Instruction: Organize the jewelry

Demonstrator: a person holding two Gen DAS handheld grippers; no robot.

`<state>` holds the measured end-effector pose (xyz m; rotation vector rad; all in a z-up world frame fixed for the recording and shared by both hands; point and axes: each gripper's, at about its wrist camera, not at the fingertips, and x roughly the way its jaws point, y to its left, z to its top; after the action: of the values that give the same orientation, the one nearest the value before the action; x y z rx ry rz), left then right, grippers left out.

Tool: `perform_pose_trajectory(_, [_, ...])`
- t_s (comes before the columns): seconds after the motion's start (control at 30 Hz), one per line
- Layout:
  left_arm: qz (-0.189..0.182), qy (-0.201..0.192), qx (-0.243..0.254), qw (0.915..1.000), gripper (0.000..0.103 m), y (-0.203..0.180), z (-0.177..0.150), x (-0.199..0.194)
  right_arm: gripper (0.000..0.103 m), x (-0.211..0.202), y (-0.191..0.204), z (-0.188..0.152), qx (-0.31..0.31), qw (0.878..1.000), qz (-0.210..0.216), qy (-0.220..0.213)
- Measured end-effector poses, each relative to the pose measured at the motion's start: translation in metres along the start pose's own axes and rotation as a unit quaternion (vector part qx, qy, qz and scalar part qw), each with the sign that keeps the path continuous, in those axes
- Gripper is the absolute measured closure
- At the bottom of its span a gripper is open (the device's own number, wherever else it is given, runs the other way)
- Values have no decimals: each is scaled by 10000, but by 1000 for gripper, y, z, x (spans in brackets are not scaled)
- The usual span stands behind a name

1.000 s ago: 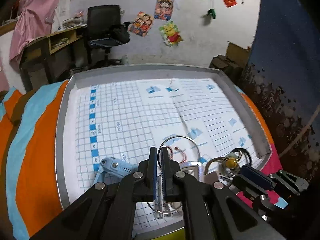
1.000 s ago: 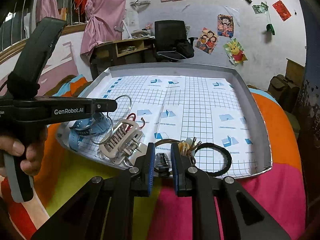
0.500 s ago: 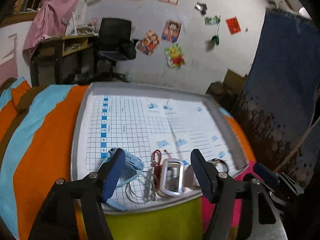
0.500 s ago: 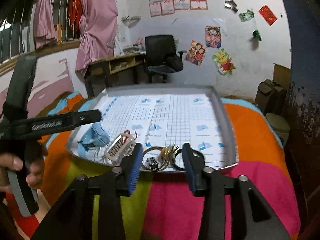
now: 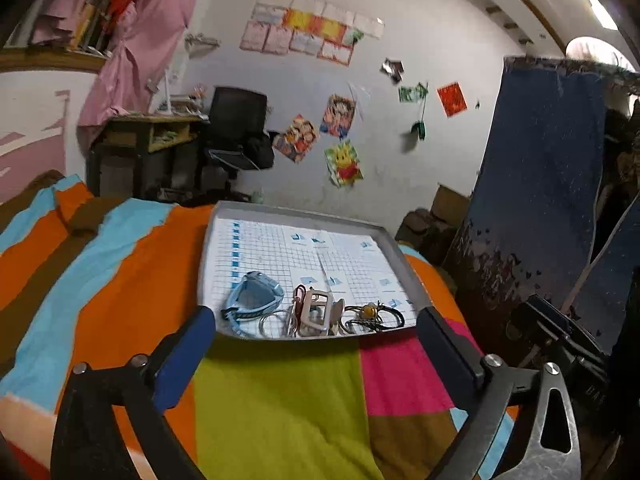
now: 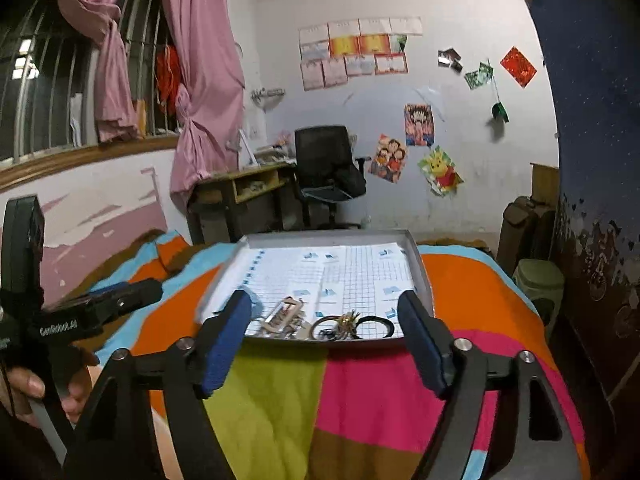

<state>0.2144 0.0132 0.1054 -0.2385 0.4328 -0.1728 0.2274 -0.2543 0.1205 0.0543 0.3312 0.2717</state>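
while both tongs [image 5: 316,332] gape, empty.

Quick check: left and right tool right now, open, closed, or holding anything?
Left tool: open wide, holding nothing, short of the grey metal tray.
Right tool: open wide, holding nothing, also short of the tray.

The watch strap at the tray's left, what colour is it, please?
Light blue watch strap, clearest in the left wrist view.

Left claw [image 5: 316,334] and right claw [image 6: 325,334], both wide apart, empty.
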Motion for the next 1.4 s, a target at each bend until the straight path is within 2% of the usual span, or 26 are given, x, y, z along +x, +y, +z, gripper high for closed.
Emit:
perform_pose_trajectory(0.27, [257, -240, -117, 9993, 0, 8, -40, -72, 19, -66, 14, -20, -93, 9995, 156, -260])
perform_pose_trajectory(0.57, [648, -201, 13, 9977, 0, 19, -82, -115, 9, -108, 26, -59, -141, 9994, 222, -224])
perform_pose_trajectory(0.8, [756, -213, 227, 9967, 0, 22, -100, -126, 8, -121, 28, -83, -122, 9996, 91, -225])
perform_pose_trajectory(1.07, [833, -311, 345, 9954, 0, 23, -116, -129, 7, -127, 44, -102, -387, 9987, -41, -317])
perform_pose_trajectory(1.23, [788, -79, 256, 9965, 0, 29, -125, -122, 7, -125, 46, -112, -357, 9989, -200, -207])
perform_pose_trajectory(1.4, [921, -226, 291, 9951, 0, 27, -130, -122, 7, -122, 41, -117, -282, 9988, -380, -106])
